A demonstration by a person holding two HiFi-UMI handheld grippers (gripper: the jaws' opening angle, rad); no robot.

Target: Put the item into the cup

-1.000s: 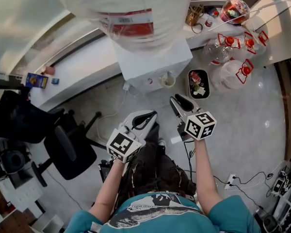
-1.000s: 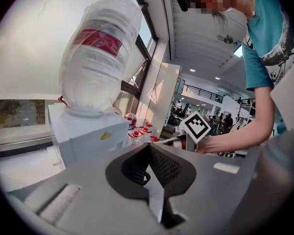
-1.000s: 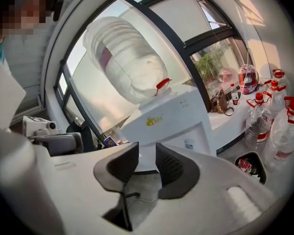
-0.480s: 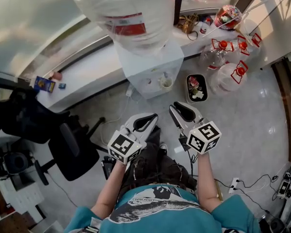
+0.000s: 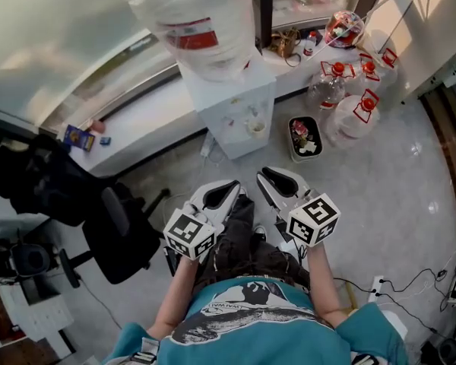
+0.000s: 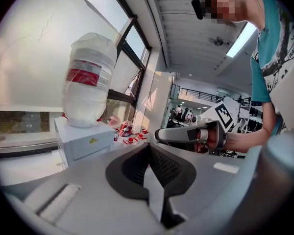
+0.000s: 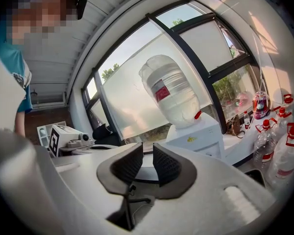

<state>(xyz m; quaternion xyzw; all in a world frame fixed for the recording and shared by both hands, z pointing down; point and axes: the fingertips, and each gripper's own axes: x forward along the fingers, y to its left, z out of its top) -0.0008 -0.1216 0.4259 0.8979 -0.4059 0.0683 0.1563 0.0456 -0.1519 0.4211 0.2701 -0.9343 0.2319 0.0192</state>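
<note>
A small pale cup (image 5: 256, 128) sits in the tap recess of the white water dispenser (image 5: 232, 101), under the big upturned bottle (image 5: 194, 21). Both grippers are held side by side in front of the person's legs, well short of the dispenser and pointing at it. My left gripper (image 5: 229, 187) (image 6: 148, 148) is shut, its pads meeting at the tips with nothing in them. My right gripper (image 5: 270, 178) (image 7: 147, 161) is open by a narrow gap; its jaws have just been closing and nothing is between them. I see no item in either gripper.
A black tray (image 5: 305, 138) of small things lies on the floor right of the dispenser, beside several red-capped water jugs (image 5: 357, 112). A black office chair (image 5: 125, 230) stands at the left. A white window ledge (image 5: 137, 124) runs behind, with a jar (image 5: 342, 29) on it.
Both grippers have lifted in front of the body. The right gripper's jaws stand narrower than before. The dispenser and cup sit a little further left in the head view.
</note>
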